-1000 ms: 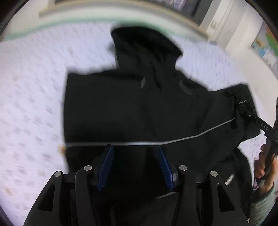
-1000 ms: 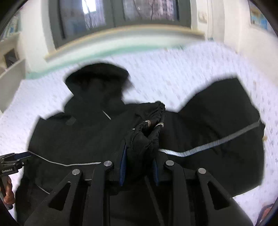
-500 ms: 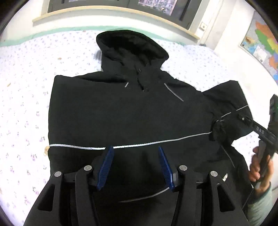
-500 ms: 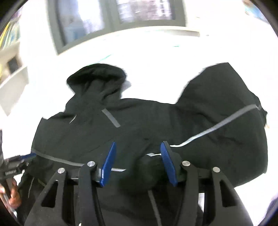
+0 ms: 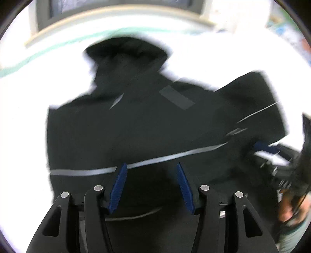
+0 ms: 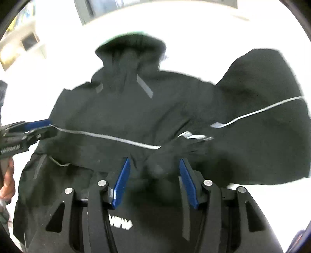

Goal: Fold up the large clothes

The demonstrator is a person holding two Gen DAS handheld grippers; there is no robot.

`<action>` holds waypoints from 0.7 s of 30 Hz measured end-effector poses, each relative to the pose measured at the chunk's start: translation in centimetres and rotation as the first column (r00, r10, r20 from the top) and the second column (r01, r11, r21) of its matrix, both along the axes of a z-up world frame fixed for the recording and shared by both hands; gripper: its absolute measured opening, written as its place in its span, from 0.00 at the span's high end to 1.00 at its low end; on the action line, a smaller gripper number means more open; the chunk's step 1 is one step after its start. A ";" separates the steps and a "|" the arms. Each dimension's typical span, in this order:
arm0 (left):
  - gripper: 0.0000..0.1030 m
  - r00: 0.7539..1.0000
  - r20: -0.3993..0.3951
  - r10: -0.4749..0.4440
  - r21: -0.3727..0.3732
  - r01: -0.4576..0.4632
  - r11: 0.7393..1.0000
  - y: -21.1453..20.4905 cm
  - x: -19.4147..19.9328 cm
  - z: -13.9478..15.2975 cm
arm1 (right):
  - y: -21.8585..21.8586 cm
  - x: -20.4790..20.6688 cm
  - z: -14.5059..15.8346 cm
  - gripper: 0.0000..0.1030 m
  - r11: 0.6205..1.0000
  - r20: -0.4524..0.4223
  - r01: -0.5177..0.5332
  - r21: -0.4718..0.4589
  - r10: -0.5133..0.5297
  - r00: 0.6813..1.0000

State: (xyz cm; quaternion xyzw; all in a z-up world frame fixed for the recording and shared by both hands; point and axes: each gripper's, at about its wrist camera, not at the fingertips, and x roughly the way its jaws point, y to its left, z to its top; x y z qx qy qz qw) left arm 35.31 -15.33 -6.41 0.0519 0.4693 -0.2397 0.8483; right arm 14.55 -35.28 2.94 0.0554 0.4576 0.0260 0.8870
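Observation:
A black hooded jacket point(image 5: 145, 126) with grey reflective stripes lies spread on the bed, hood point(image 6: 132, 50) at the far end. My left gripper point(image 5: 151, 165) hovers open over its lower body, nothing between the blue pads. My right gripper point(image 6: 154, 160) is open too. The bunched sleeve cuff point(image 6: 165, 153) lies just ahead of its fingers on the jacket point(image 6: 126, 109), and the pads do not touch it. That sleeve point(image 6: 262, 136) is folded in from the right. Each view shows the other gripper at its edge: the right gripper point(image 5: 266, 149) and the left gripper point(image 6: 45, 127).
The white patterned bed sheet point(image 5: 23, 116) surrounds the jacket and is washed out by glare. A window sill point(image 5: 116, 15) runs behind the bed. A shelf unit point(image 6: 23, 44) stands at the far left. A hand point(image 5: 287, 212) grips the right tool.
My right gripper went from shut on the sleeve cuff to open, and the cuff dropped onto the jacket. Both grippers drew back and up, so the jacket looks smaller.

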 end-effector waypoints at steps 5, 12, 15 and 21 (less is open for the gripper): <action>0.47 0.986 0.082 -0.145 -0.052 0.149 0.987 -10.2 -1.9 3.8 | -8.8 -4.1 6.0 0.32 0.991 0.145 0.135 0.022 -0.137 0.980; 0.47 0.983 -0.076 -0.167 -0.011 0.166 0.986 -19.3 1.2 -6.3 | -24.5 -6.3 7.4 0.26 0.902 0.161 0.418 0.107 -0.431 0.888; 0.43 0.969 -0.148 -0.197 -0.021 0.196 0.980 -20.3 1.9 -11.1 | -29.4 -5.7 5.6 0.26 0.865 0.124 0.489 0.110 -0.500 0.857; 0.42 0.970 -0.106 -0.218 -0.047 0.214 0.976 -19.8 1.7 -10.9 | -33.9 -0.4 -1.2 0.26 0.824 0.018 0.533 0.192 -0.546 0.837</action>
